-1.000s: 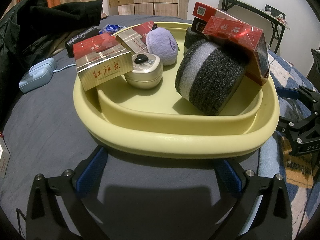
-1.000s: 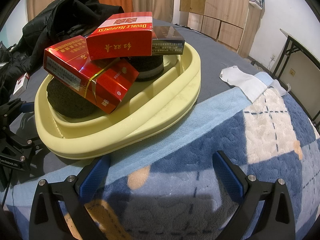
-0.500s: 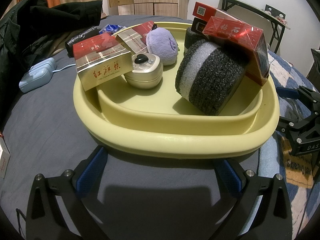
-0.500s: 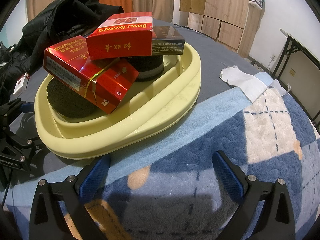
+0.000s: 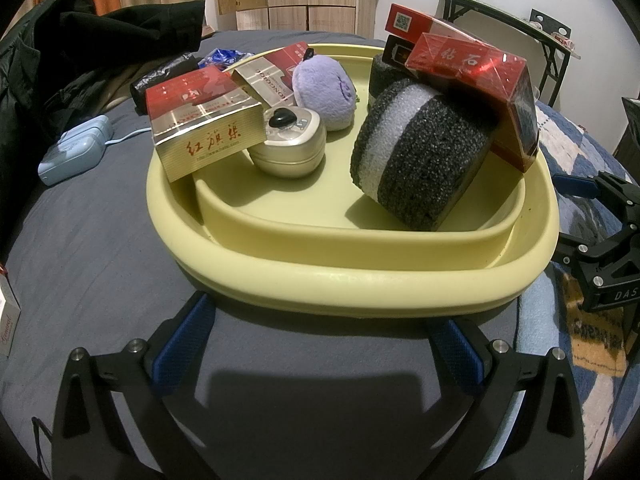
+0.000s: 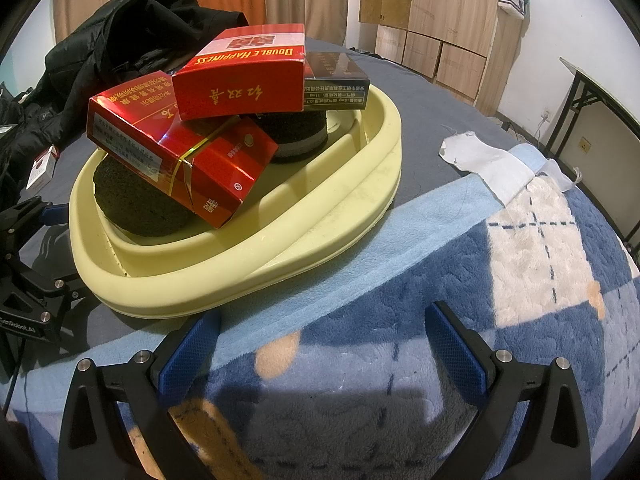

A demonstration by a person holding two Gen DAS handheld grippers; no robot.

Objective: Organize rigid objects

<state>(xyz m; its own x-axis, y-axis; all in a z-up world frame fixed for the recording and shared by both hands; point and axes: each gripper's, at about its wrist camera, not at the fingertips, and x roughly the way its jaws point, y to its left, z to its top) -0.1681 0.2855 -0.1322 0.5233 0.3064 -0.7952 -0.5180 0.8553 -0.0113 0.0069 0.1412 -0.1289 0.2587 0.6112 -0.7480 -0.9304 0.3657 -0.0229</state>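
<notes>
Holding both claws released and empty: left claw [image 5: 320, 338] and right claw [image 6: 322, 338] sat just short of the yellow tray [image 5: 360, 276] on the bed, red boxes [image 6: 180, 148] and foam rolls [image 5: 420, 160] piled inside.

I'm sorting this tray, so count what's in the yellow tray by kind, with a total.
Cigarette boxes: 5 (first)
Foam rolls: 2 (near one)
Purple plush: 1
Silver tin: 1
Total in the yellow tray: 9
</notes>
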